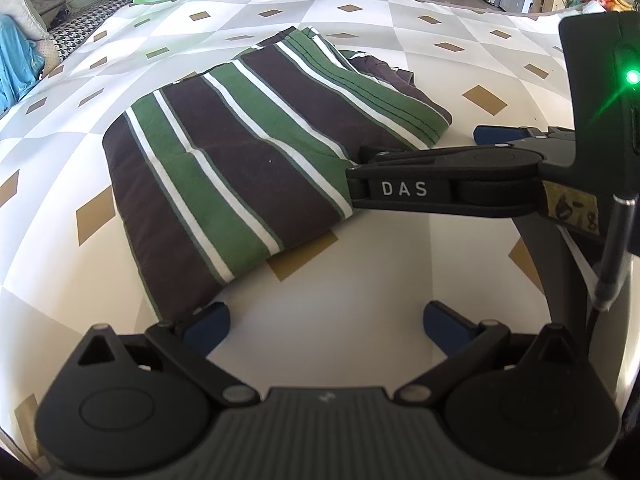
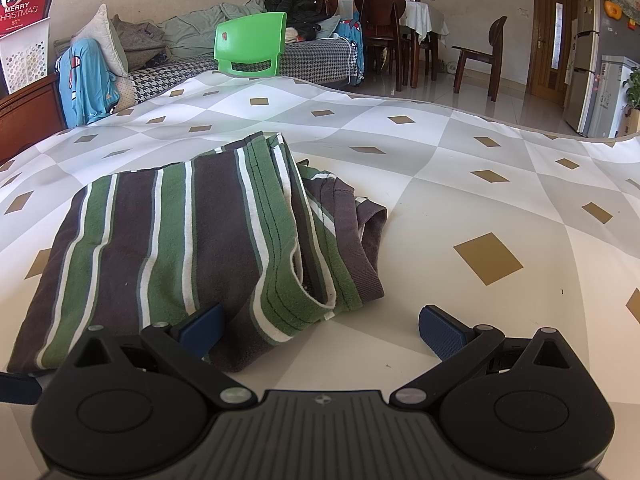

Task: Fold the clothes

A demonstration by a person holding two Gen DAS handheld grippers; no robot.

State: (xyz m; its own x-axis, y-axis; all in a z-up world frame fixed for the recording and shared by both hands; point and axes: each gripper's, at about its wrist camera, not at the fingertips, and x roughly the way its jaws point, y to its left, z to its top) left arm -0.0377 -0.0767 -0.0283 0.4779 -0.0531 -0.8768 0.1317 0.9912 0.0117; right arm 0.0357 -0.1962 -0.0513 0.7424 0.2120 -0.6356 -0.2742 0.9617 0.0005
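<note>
Left gripper (image 1: 326, 322): your jaws are spread wide with nothing between them; the blue pads sit low over the cloth-covered surface, and the left pad (image 1: 208, 326) sits at the near corner of the garment, contact not clear.
Right gripper (image 2: 320, 326): your jaws are spread here too, holding nothing; the left pad (image 2: 202, 326) lies over the near edge of the garment, the right pad (image 2: 442, 330) over bare tablecloth.
Right gripper, seen from your left wrist (image 1: 486, 133): it enters from the right, its side marked DAS, its body lying against the right edge of the garment; only one blue pad tip shows beyond that body.
Striped shirt (image 2: 192, 240): you have it folded into a flat, roughly rectangular stack of brown, green and white bands, lying just ahead of both grippers on the table.
Shirt, right side (image 2: 360, 240): the hem layers gape open and a brown ribbed edge sticks out past the stack, loosely bunched.
Tablecloth (image 2: 460, 184): white and grey diamonds with tan lozenges, bare to the right of the shirt.
Green chair (image 2: 250, 46): stands at the far edge of the table.
Sofa (image 2: 176, 68): behind the chair, in houndstooth cover, piled with clothes and cushions.
Dining chairs (image 2: 478, 56): dark wood, far right, near a wooden door (image 2: 554, 36).
</note>
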